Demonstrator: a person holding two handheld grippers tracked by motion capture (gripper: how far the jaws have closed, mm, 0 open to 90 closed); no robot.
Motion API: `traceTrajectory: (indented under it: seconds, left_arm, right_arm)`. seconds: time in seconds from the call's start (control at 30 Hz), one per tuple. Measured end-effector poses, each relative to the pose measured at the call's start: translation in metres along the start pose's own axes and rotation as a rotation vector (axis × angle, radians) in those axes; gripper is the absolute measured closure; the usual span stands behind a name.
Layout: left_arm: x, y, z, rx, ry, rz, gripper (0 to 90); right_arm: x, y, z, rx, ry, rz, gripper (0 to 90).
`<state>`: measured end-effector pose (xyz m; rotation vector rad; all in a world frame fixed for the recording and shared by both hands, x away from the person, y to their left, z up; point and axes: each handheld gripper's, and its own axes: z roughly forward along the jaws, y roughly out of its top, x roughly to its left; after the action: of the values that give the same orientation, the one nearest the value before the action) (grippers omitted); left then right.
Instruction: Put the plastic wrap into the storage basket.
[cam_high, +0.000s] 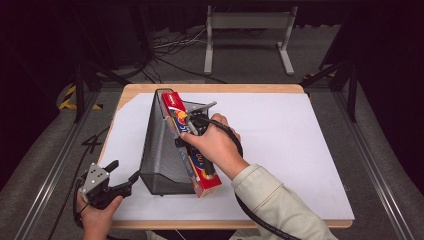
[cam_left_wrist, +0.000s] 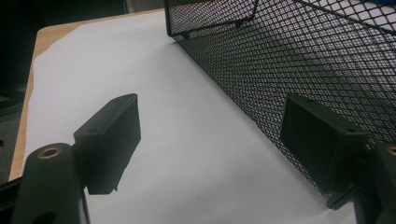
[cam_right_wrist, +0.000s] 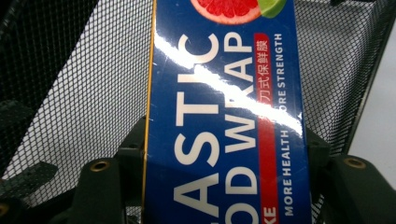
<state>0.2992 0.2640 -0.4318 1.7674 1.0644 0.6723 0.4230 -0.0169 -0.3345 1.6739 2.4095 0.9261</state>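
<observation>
Nearest the person, the left gripper (cam_high: 125, 177) sits low at the near left corner of the table (cam_high: 210, 88), held in the left hand (cam_high: 97, 212). Its jaws stand wide apart with nothing between them. In the left gripper view one flat, matte black pad (cam_left_wrist: 112, 140) hangs over bare white sheet and the other pad (cam_left_wrist: 322, 140) lies just beside the basket's mesh wall; whether it touches cannot be told.

The basket (cam_high: 162, 150) is black wire mesh with a fine diamond weave, a wedge-shaped file holder lying on its side, wide at the near end and narrowing toward the far edge. A thin wire rim (cam_left_wrist: 210, 23) frames its opening.

Along the basket's right side lies the plastic wrap box (cam_high: 192, 150), a long, glossy rectangular carton with red side and blue printed face, its near end just past the basket's near corner and its far end up at the basket's narrow tip. The right hand (cam_high: 215, 145) covers its middle. The right gripper (cam_high: 192, 125) is closed on the box: in the right gripper view both jaws press the carton's (cam_right_wrist: 224, 140) long sides, with mesh (cam_right_wrist: 93, 84) behind it.

The white sheet (cam_high: 290, 150) covering the table is smooth and open to the right of the hand, as far as the right and far edges. A bare wooden margin shows along the far and left sides. Beyond the table stand a grey metal frame (cam_high: 247, 30) and loose cables (cam_high: 170, 47) on the floor.
</observation>
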Motion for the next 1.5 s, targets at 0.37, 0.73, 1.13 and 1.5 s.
traceTrajectory:
  seconds: [0.37, 0.73, 1.13, 1.5]
  left_arm:
    - [-0.001, 0.000, 0.000, -0.002, -0.005, -0.001, 21.2]
    - [-0.001, 0.000, -0.001, -0.001, -0.007, 0.000, 21.1]
    - [0.000, -0.002, -0.005, -0.002, 0.003, -0.002, 21.1]
    - [-0.001, -0.002, -0.004, -0.001, 0.001, -0.001, 21.2]
  right_arm:
    - [0.003, 0.004, 0.011, 0.088, -0.026, -0.020, 38.7]
    - [0.003, 0.010, 0.020, 0.145, -0.060, -0.035, 38.0]
    - [0.001, 0.013, 0.027, 0.199, -0.075, -0.025, 36.9]
    - [0.001, 0.016, 0.021, 0.152, -0.049, -0.044, 28.0]
